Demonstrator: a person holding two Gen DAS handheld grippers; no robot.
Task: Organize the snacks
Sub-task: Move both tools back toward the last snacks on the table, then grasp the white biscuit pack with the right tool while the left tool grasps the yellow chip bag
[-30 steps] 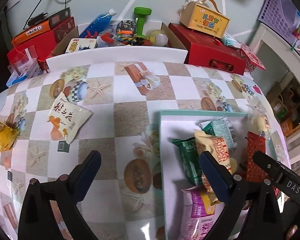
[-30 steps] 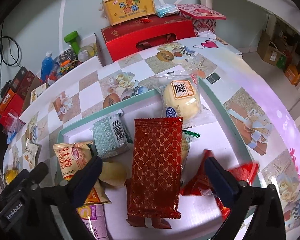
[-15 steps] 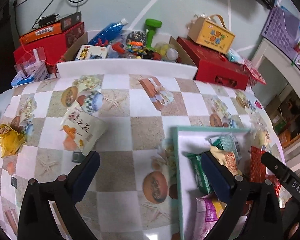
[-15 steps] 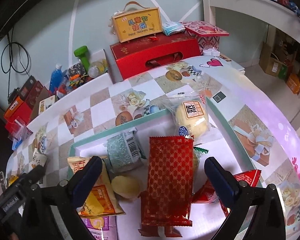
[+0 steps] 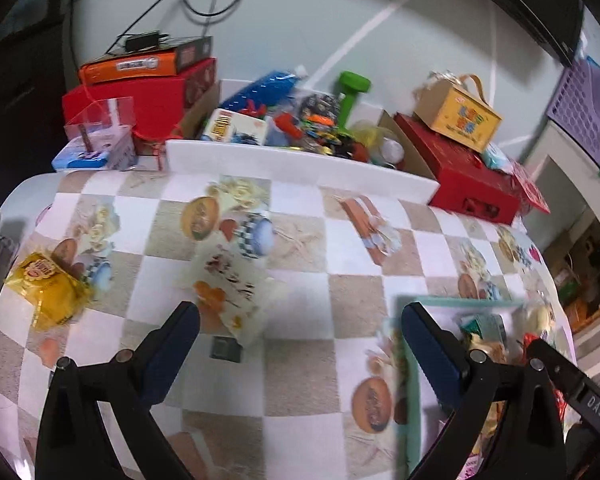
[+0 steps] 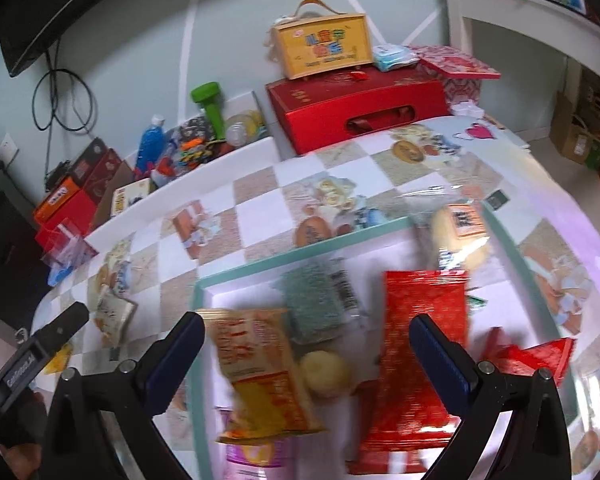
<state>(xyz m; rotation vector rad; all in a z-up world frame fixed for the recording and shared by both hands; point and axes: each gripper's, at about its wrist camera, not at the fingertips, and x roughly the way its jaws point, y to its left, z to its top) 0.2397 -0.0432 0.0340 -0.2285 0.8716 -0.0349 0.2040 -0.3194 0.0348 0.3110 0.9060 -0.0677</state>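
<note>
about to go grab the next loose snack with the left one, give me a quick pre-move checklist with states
1. Left hand-held gripper open and empty: ok, jaws wide, nothing between them.
2. Target in view: ok, white snack packet lies flat on the table just ahead of the jaws.
3. Packet clear of neighbours: ok, yellow snack packet lies apart to its left.
4. Exact packet edges for the pinch: cannot tell, the view is motion-blurred.
5. Room in the tray: ok, bare white floor near its far left corner.
6. Right hand-held gripper out of the way: ok, open over the tray, holding nothing.
</note>
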